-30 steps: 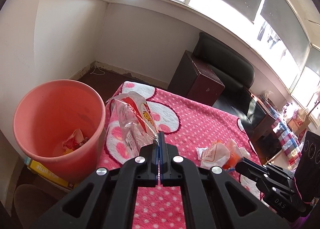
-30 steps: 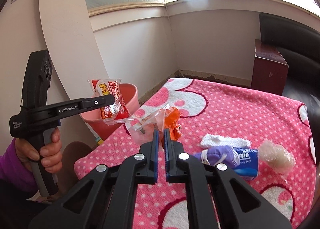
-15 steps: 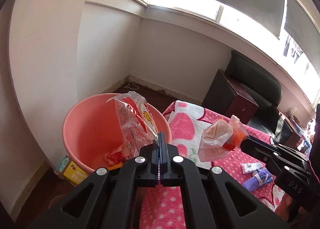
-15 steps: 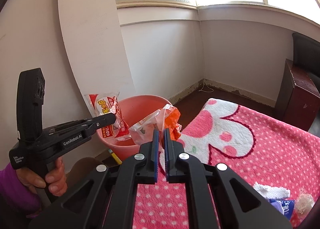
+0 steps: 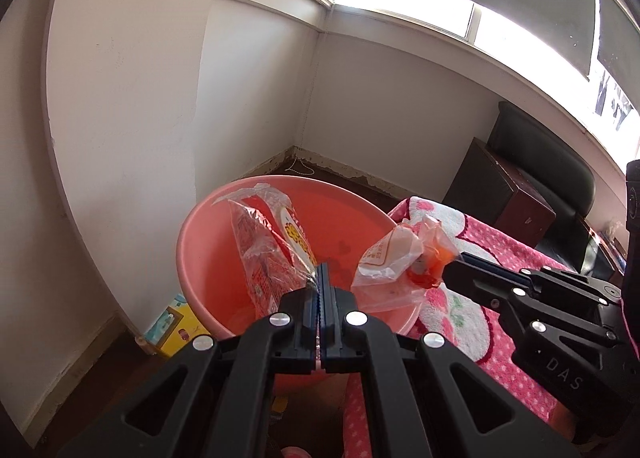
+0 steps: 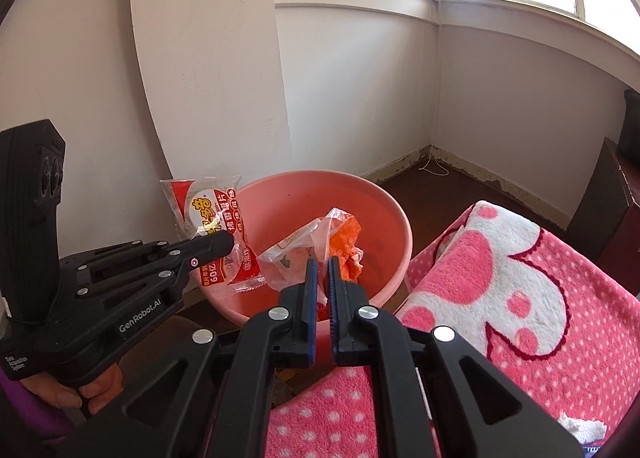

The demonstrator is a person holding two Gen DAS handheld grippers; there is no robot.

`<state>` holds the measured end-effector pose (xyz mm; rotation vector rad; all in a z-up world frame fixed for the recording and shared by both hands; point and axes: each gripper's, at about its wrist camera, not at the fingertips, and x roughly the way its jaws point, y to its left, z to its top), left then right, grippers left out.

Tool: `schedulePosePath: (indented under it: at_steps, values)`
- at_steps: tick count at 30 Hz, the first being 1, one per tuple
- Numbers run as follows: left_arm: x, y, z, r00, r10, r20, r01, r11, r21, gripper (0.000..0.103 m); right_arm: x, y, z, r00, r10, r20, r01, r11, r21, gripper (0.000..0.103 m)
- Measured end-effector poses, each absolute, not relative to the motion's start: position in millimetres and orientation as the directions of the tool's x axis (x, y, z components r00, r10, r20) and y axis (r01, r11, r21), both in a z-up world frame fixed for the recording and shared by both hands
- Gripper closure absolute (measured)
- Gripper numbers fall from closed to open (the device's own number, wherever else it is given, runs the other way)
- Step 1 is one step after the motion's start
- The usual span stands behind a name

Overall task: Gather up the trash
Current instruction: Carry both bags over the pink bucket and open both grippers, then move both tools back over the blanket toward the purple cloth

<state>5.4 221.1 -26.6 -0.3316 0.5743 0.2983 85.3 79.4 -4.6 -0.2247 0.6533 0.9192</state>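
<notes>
Two handheld grippers hold snack rubbish above a pink plastic basin (image 5: 280, 242) standing on the dark floor in the corner of a white-walled room. Nearest the lens, the left gripper (image 5: 321, 282) has its jaws pressed together on the lower corner of a red-and-clear snack wrapper (image 5: 272, 254), which stands up over the basin's open mouth. Just beside it, the right gripper (image 6: 321, 270) is clamped on a crumpled clear bag with orange contents (image 6: 320, 248), also hanging over the basin. A hand (image 6: 80, 390) in a purple sleeve grips the left tool's handle. To the right, a pink blanket with white dots and heart shapes (image 6: 520, 298) lies close against the basin. A yellow box (image 5: 174, 322) sits on the floor beside the basin's base. Beyond, a dark wooden cabinet (image 5: 500, 193) and a black chair (image 5: 548, 161) stand under bright windows.
</notes>
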Motion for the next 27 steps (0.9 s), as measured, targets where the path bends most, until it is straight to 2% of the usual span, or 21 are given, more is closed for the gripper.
schedulePosePath:
  at_steps: [11,14,16,21,25,27]
  values:
    - [0.1,227.3,-40.5,0.777,0.179,-0.604,-0.382,0.896,-0.227,0.1,84.8,99.3,-21.0,0.387,0.637,-0.667,-0.806,0.585,0.09,0.097]
    - [-1.2,229.0,-40.8,0.771,0.181,-0.611,-0.392,0.891,-0.231,0.089,85.4,101.2,-24.0,0.369,0.626,-0.687,-0.807,0.583,0.097,0.097]
    - [-3.8,229.1,-41.0,0.769,0.182,-0.613,-0.4,0.885,-0.239,0.073,86.3,100.3,-25.6,0.363,0.623,-0.693,-0.804,0.586,0.106,0.096]
    - [-10.9,229.0,-36.9,0.774,0.19,-0.604,-0.402,0.884,-0.238,0.072,84.1,96.0,-24.2,0.36,0.627,-0.691,-0.8,0.589,0.118,0.094]
    - [-12.9,226.1,-32.5,0.777,0.193,-0.599,-0.401,0.885,-0.235,0.072,84.5,91.4,-20.8,0.362,0.644,-0.674,-0.797,0.589,0.134,0.077]
    - [-13.6,224.9,-31.0,0.778,0.193,-0.598,-0.4,0.886,-0.234,0.072,83.9,89.4,-18.9,0.369,0.647,-0.667,-0.796,0.591,0.134,0.076]
